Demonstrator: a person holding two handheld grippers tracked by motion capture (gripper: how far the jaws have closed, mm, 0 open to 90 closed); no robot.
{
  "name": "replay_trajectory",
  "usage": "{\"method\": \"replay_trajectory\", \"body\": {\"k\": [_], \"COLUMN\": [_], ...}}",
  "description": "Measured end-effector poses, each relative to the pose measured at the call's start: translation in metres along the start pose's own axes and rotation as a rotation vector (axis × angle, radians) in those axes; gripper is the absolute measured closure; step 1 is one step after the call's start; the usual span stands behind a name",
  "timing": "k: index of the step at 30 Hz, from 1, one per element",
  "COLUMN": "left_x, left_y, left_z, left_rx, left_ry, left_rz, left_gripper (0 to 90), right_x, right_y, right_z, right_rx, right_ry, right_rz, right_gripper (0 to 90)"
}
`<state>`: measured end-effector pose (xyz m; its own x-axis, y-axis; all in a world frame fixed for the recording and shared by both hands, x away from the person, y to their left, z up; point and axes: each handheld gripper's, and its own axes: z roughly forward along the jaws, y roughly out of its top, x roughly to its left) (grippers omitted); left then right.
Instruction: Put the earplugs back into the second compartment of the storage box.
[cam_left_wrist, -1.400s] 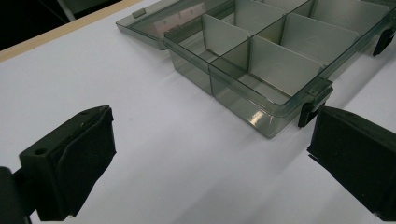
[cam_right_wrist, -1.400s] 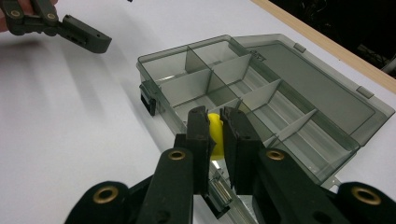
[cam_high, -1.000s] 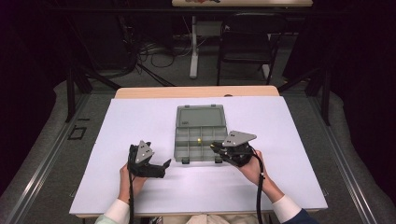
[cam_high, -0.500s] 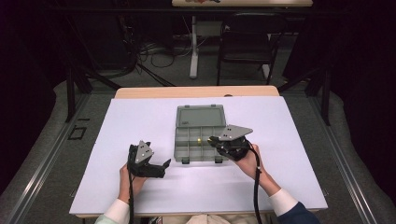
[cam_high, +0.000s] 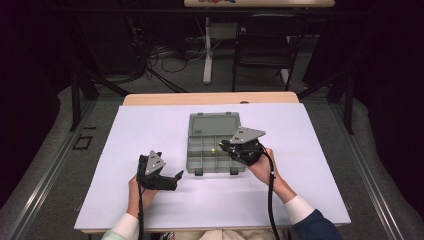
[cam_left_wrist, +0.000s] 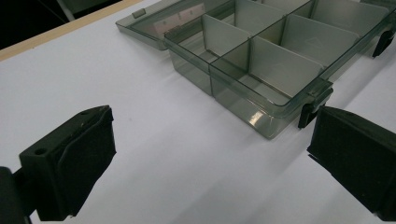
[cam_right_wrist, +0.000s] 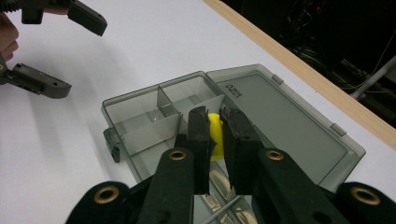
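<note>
High view: the white table (cam_high: 150, 130) carries a smoky clear plastic divided box (cam_high: 212, 146), lid open. My left gripper (cam_high: 175, 178) rests beside it, jaws spread wide, empty. My right gripper (cam_right_wrist: 215, 128) above its compartments pinches a small yellow piece (cam_right_wrist: 215, 135).

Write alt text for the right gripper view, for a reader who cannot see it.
The right claw pinches a small yellow piece between its two black jaws, above an open grey plastic box with dividers. The box's lid lies flat behind it on a white table, and the left claw sits open at the top left.
</note>
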<state>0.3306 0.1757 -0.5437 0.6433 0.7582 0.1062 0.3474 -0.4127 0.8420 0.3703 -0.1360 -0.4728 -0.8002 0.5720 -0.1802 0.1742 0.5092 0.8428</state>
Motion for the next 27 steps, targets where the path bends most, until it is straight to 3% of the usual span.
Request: {"method": "replay_trajectory", "body": {"k": [27], "left_x": [-0.001], "left_y": [0.000], "left_z": [0.001], "left_rx": [0.003], "left_ry": [-0.002], "left_rz": [-0.001], "left_gripper": [0.0], "right_x": [-0.013], "right_y": [0.023], "right_z": [0.031], "right_rx": [0.006], "right_ry": [-0.012], "right_rz": [-0.002], "right_gripper": [81.2]}}
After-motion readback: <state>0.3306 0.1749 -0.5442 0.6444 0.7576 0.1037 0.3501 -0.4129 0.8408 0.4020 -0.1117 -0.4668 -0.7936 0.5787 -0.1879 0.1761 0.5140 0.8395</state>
